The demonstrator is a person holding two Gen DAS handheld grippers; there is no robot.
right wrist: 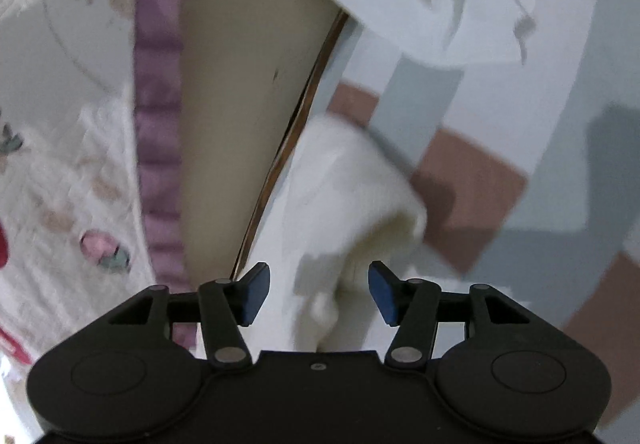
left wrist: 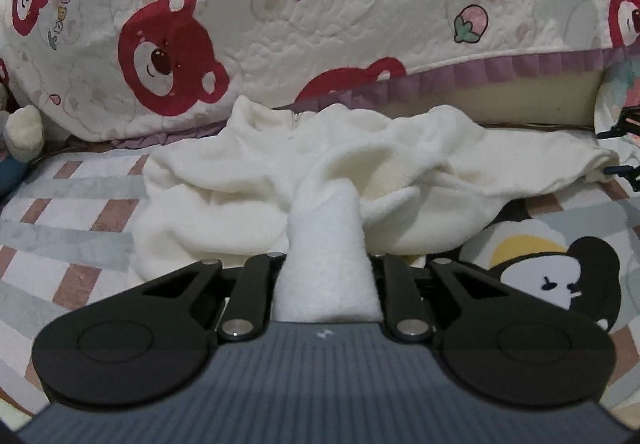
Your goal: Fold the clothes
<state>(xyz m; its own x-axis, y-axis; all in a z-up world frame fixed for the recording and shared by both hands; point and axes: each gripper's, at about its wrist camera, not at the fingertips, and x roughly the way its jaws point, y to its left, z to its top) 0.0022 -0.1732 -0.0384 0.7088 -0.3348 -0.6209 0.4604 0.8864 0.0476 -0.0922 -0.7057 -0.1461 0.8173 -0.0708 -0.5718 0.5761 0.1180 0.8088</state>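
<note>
My left hand-held gripper (left wrist: 326, 264) is clamped on a bunched fold of the cream fleece garment (left wrist: 360, 172); the fabric fills the gap between the jaws and hides the pads completely. The rest of the garment lies straight ahead of that gripper on the bed's checked sheet (left wrist: 80, 212), spread sideways, long axis running left to right across my left wrist view. Collar with a short zip (left wrist: 297, 120) points away from the gripper, toward the bear-print quilt (left wrist: 240, 24) behind. One sleeve end (left wrist: 596, 160) stretches off to the right of the gripper.

My right hand-held gripper (right wrist: 318, 292) has its jaws apart, blue pads (right wrist: 382, 294) clear of cloth. A cream sleeve end (right wrist: 352, 184) lies just ahead of and between the jaws, not pinched, its length running away from the gripper. That view is motion-blurred, so I can't tell the cuff edge or whether the fabric touches either pad. White cloth (right wrist: 440, 4) farther ahead is crumpled and cut off at the frame's top. The quilt's purple frill (right wrist: 160, 124) sits left of this gripper.
</note>
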